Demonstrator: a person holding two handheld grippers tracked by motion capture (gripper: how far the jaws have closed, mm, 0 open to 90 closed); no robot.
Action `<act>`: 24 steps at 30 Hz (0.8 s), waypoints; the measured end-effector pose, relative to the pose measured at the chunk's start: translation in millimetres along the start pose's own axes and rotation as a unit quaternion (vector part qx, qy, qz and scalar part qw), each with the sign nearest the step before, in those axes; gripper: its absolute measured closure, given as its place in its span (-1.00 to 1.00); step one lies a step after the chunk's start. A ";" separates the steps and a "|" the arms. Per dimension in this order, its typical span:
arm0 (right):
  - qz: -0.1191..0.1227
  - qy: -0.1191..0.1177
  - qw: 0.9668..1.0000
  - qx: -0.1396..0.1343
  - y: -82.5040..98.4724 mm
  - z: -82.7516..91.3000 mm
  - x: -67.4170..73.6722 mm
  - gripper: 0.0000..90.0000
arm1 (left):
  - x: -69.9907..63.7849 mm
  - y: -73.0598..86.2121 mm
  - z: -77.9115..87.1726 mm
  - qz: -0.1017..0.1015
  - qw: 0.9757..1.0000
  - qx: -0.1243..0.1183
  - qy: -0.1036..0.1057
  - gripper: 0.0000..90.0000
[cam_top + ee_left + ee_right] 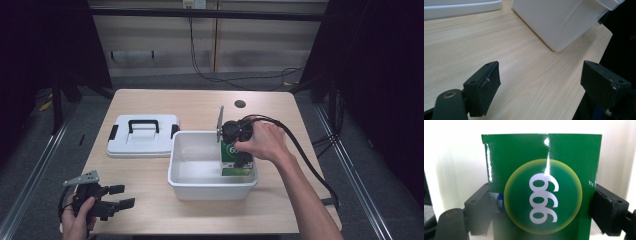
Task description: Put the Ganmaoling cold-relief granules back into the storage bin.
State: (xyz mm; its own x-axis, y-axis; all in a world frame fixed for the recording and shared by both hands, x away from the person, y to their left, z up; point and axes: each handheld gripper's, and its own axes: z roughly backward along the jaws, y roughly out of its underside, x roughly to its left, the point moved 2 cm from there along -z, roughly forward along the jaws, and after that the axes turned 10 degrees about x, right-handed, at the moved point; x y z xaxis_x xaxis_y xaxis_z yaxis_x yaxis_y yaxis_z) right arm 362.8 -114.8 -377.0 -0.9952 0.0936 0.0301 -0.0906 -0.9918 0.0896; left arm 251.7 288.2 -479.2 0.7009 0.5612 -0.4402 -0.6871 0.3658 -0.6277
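From above, we find the left gripper [112, 196] at the near left corner of the wooden table [150, 175], held low in the person's left hand [77, 220], its jaws spread apart with nothing between them. The left gripper view confirms this: the two black jaws stand wide over bare wood grain, and beyond them we see the outer corner wall of the white bin [564, 22] and, at the top left edge, a strip of the white lid [461, 7]. Moving right in the high view, the white lid [142, 137] with its black handle and side clips lies flat on the table just left of the white bin [212, 182], which sits open near the middle. At the bin's right side the person's right hand [265, 142] holds the right gripper [235, 157] pointing down into it, clamped on a green box [234, 155] that stands inside against the right wall. What the high view leaves small, the right gripper view makes plain: the green box [541, 182] is glossy, bears a yellow-rimmed circle with white figures reading 999 or 666, and sits squeezed between the two jaws, one pressed to each side, with the bin's white interior bright behind it.
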 end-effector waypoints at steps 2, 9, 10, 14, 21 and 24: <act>0.003 -0.002 1.000 0.003 -0.6 -4.4 -0.9 -0.65 | 0.0 0.0 0.0 0.000 1.000 0.000 0.000 -0.64; -0.006 -0.007 1.000 0.006 -1.5 -18.5 -3.1 -0.65 | -0.3 0.0 0.0 -0.001 1.000 0.001 0.000 -0.64; 0.000 -0.006 1.000 0.003 -1.8 -21.6 -4.0 -0.65 | -0.2 0.0 -0.1 0.000 1.000 0.001 0.000 -0.65; -0.004 -0.008 1.000 0.008 -3.0 -30.0 -4.0 -0.65 | -0.2 0.0 -0.6 0.001 1.000 0.000 0.000 -0.64; -0.015 -0.008 1.000 0.014 -5.4 -40.0 -3.6 -0.65 | -0.1 0.1 -0.7 0.001 1.000 0.001 0.000 -0.64; -0.015 -0.007 1.000 0.013 -5.6 -44.4 -3.8 -0.65 | -0.2 0.0 -1.0 0.002 1.000 0.000 0.000 -0.64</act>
State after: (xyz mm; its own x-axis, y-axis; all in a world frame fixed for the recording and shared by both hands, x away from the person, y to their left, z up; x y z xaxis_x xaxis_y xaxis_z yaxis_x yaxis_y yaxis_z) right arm 365.4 -113.4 -421.8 -0.9913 0.1248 0.0419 -0.1192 -0.9860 0.1166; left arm 251.7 287.4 -479.7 0.6976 0.5635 -0.4426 -0.6902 0.3628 -0.6261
